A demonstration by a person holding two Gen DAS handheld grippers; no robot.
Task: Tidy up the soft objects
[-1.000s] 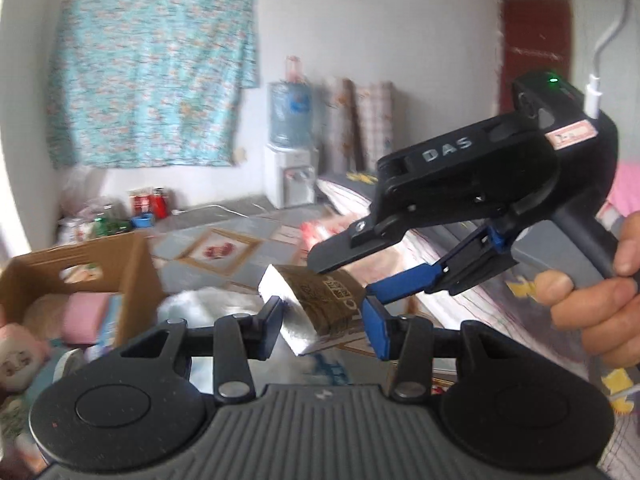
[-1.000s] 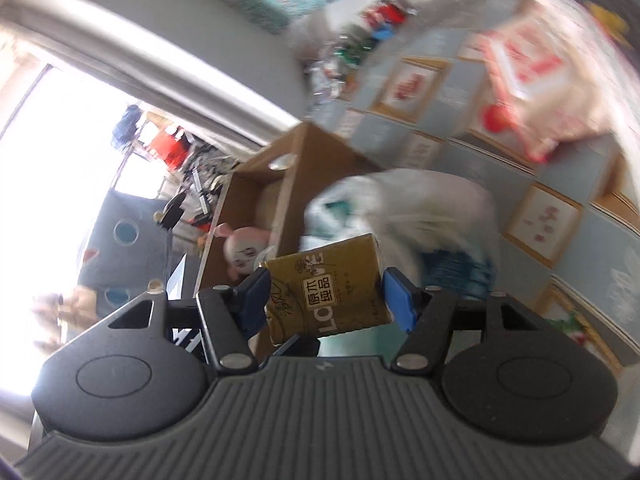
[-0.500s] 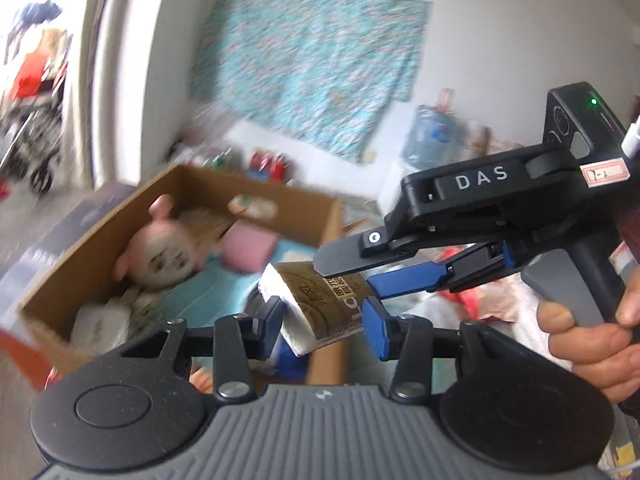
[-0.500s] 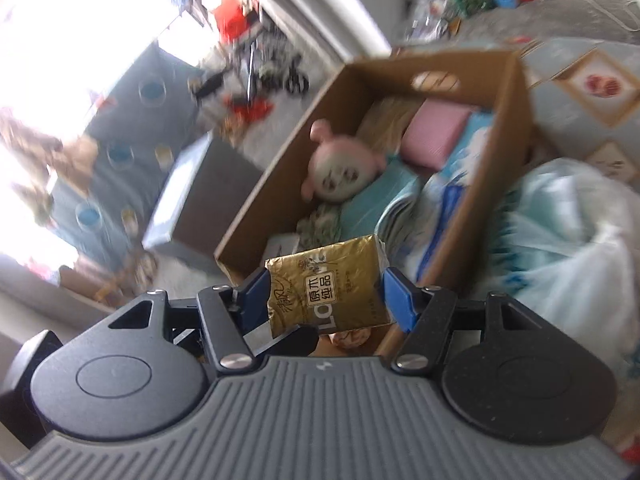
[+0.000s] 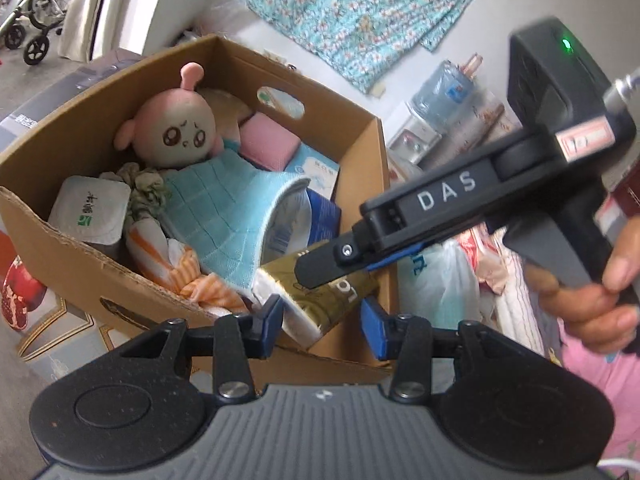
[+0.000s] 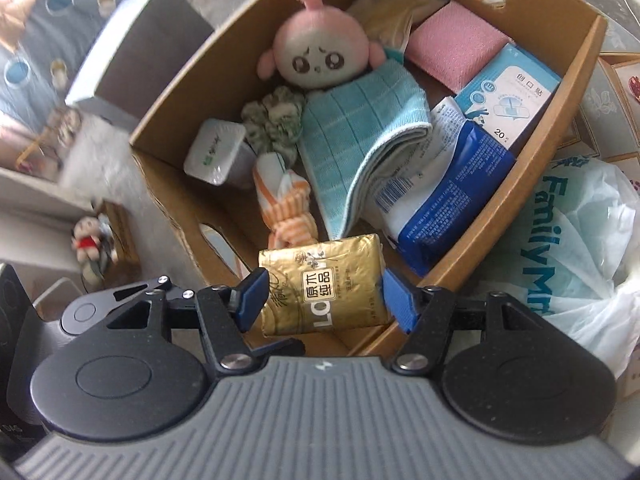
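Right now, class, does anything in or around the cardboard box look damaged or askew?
Yes: the brown cardboard box has a ragged, torn near rim, and the folded blue checked cloth lies crooked over the pink plush doll.

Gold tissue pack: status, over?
Both grippers, left and right, shut on gold tissue pack. Pack hangs over cardboard box near corner. Orange striped cloth just beyond.

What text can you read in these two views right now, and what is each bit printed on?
"DAS": side of the right hand-held gripper.
"原木纯品" and "LO…", rest hidden: gold tissue pack.
"创口贴" and "20": light blue box in the cardboard box.
"Family M…", cut off: white plastic bag.
Green logo on the white packet: unreadable.
Fine print and barcode on the blue wipes pack: too small.
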